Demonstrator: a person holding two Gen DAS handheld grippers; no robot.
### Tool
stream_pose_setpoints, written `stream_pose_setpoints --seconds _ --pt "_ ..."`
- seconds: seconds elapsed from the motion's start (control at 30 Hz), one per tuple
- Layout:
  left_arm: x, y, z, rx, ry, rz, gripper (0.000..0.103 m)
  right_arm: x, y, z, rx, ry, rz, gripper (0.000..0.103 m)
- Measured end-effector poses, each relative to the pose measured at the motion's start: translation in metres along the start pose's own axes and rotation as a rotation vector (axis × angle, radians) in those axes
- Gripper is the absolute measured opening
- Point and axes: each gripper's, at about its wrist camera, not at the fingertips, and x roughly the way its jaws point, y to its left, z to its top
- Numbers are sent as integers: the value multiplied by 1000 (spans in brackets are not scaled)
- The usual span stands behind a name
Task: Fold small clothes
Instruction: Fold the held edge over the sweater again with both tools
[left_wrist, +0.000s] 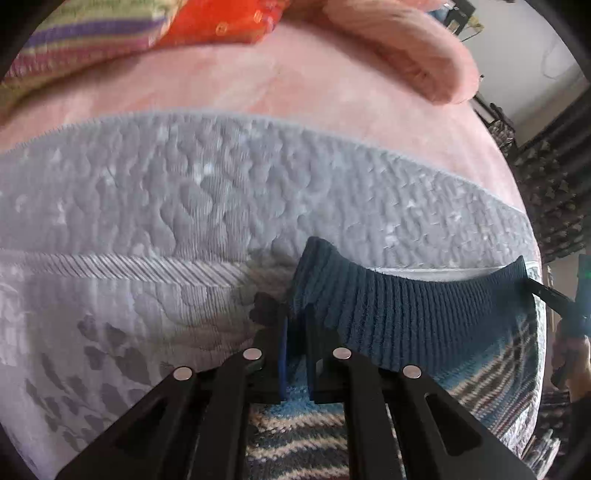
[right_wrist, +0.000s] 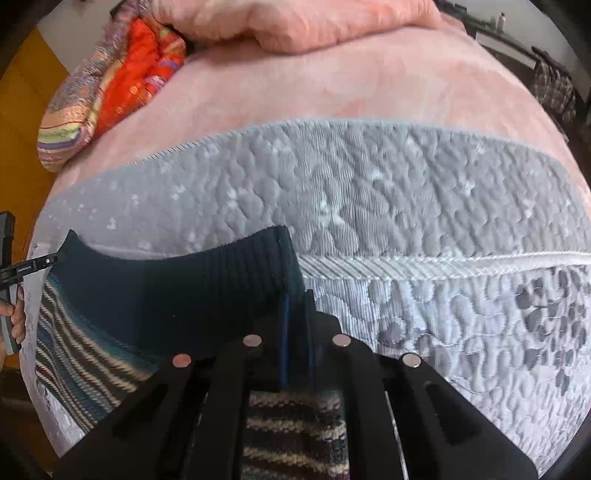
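Note:
A small knitted garment with a dark teal ribbed hem (left_wrist: 399, 299) and a striped blue, cream and brown body (left_wrist: 491, 354) is held up over a grey quilted mat (left_wrist: 184, 192). My left gripper (left_wrist: 295, 317) is shut on the left corner of the hem. The right gripper's fingertips (left_wrist: 539, 290) pinch the hem's other corner at the right edge of the left wrist view. In the right wrist view my right gripper (right_wrist: 297, 299) is shut on the hem (right_wrist: 184, 288), the striped body (right_wrist: 92, 354) hangs below, and the left gripper (right_wrist: 44, 264) holds the far corner.
The mat (right_wrist: 369, 184) lies on a pink blanket (right_wrist: 332, 81). A folded pink blanket (left_wrist: 413, 55) and a bundle of orange and striped cloth (left_wrist: 155, 26) lie at the far side. A person's hand (right_wrist: 14, 314) shows at the left edge. Dark furniture (left_wrist: 546, 177) stands to the right.

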Motion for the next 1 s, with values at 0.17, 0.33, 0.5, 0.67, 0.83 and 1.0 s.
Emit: stream_pose_setpoints --seconds 0.17,0.33,0.5,0.67,0.83,1.0 --pt "19 6 -2 -1 31 15 9 24 -3 -3 14 50 -17 8" --pt "-27 5 -5 -42 -107 70 12 -9 -4 -5 61 -47 30 26" --pt "-26 -11 -17 -46 -50 -195 14 -8 -6 -25 151 16 214 25" --pt "20 18 -23 -136 32 -82 2 24 -28 -36 252 65 223 0" --pt "-24 4 -33 -103 -55 -151 4 -15 -11 -43 245 20 334 7" --pt "-43 -12 -77 -24 -52 -248 6 -17 21 -76 179 60 421 7"
